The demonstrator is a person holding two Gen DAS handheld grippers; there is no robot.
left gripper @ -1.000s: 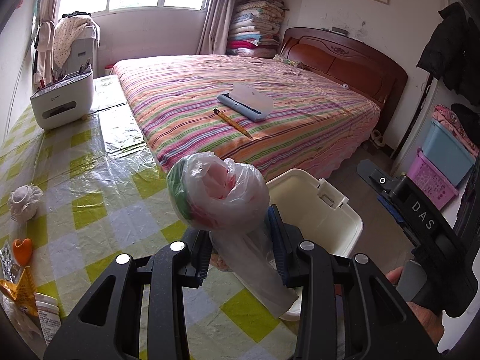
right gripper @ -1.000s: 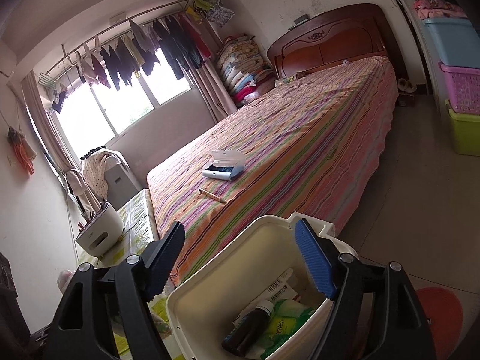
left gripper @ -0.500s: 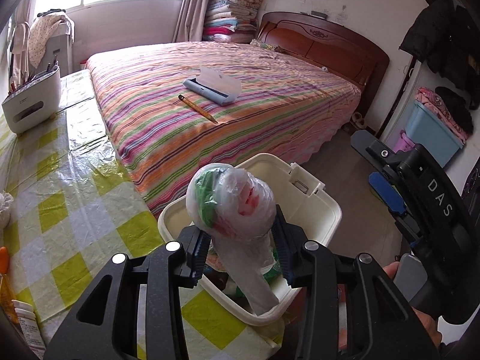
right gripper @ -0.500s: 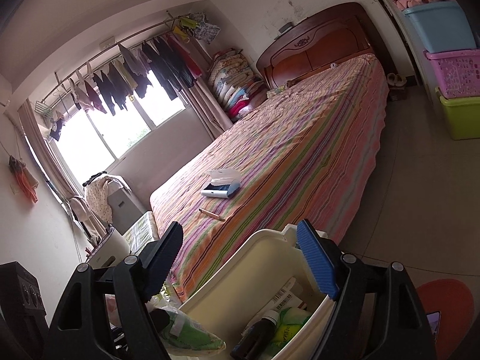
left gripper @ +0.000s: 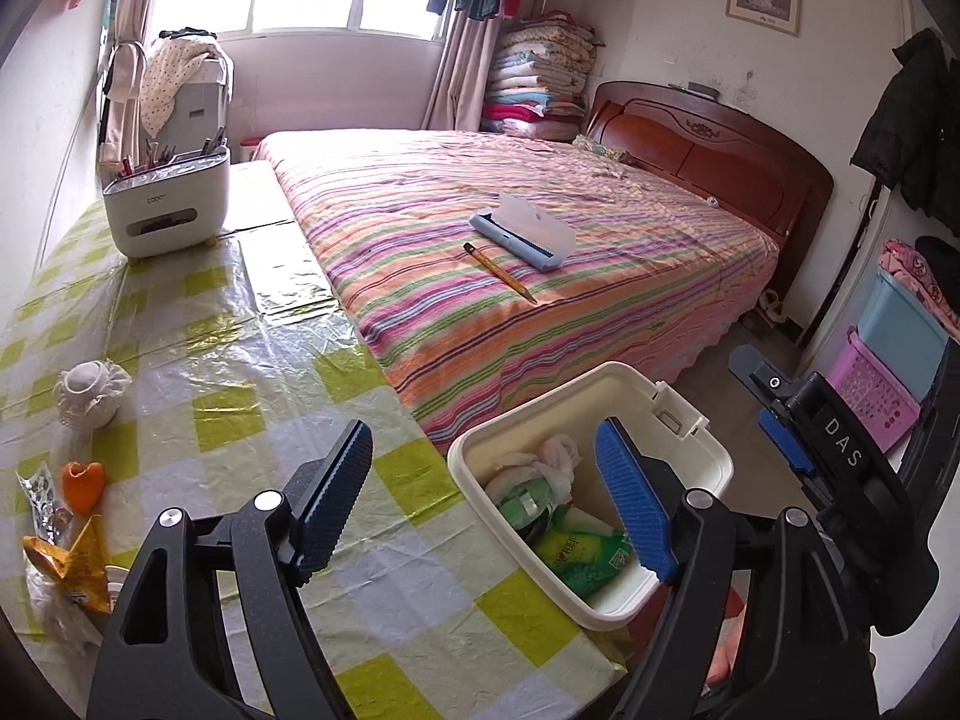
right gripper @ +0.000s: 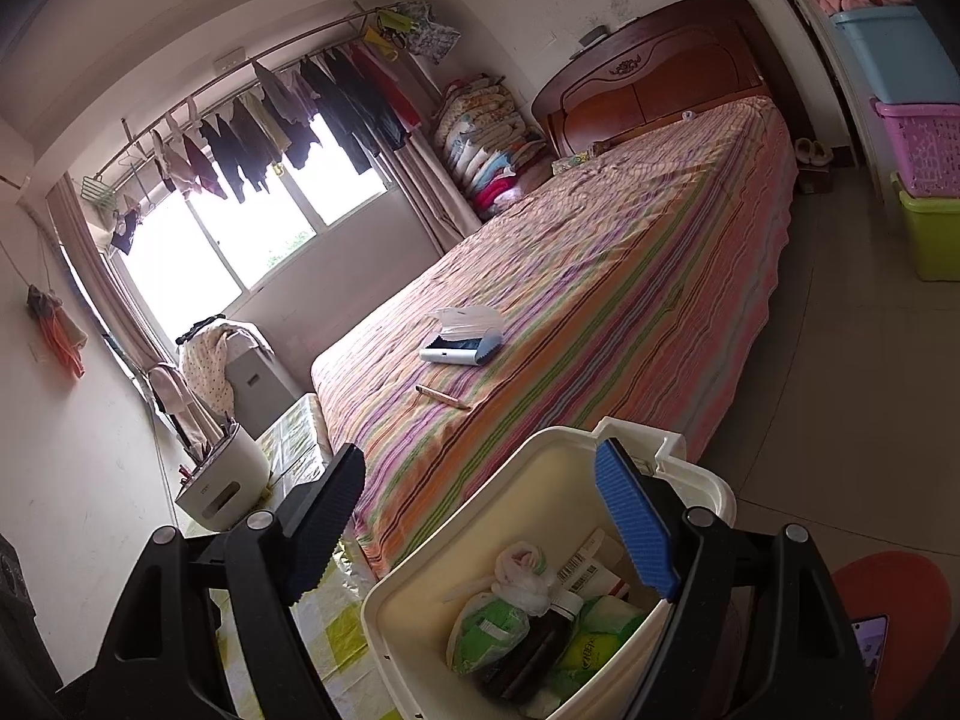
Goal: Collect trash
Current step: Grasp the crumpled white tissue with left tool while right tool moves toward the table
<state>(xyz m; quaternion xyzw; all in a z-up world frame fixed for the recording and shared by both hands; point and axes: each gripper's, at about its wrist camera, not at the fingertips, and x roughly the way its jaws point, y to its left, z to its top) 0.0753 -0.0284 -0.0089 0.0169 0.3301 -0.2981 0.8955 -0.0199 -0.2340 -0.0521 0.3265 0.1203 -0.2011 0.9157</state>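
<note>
My left gripper [left gripper: 483, 432] hovers over the table's right edge; its jaws are opening and nothing is between them. Just right of it is the cream bin [left gripper: 690, 456], level with the tabletop. A knotted clear plastic bag [left gripper: 543, 468] lies in it on green packets. The same bag [right gripper: 519, 576] rests among a dark bottle and packets inside the bin [right gripper: 420, 600]. My right gripper [right gripper: 480, 456] stands open above the bin, its pads on nothing; what carries the bin is hidden. The right gripper [left gripper: 757, 396] shows beyond the bin. Orange peel [left gripper: 83, 483] and a yellow wrapper [left gripper: 72, 564] lie at the table's left.
The checked, plastic-covered table [left gripper: 240, 360] also bears a white crumpled ball [left gripper: 90, 393] and a white pen organiser [left gripper: 168, 204]. A striped bed [left gripper: 630, 300] with a pencil and a blue case borders the table. Storage boxes [right gripper: 918, 138] and a red stool [right gripper: 888, 600] stand on the floor.
My left gripper let go of the plastic bag, which dropped into the bin, and its jaws spread wide as it drew back. The right gripper and bin barely moved.
</note>
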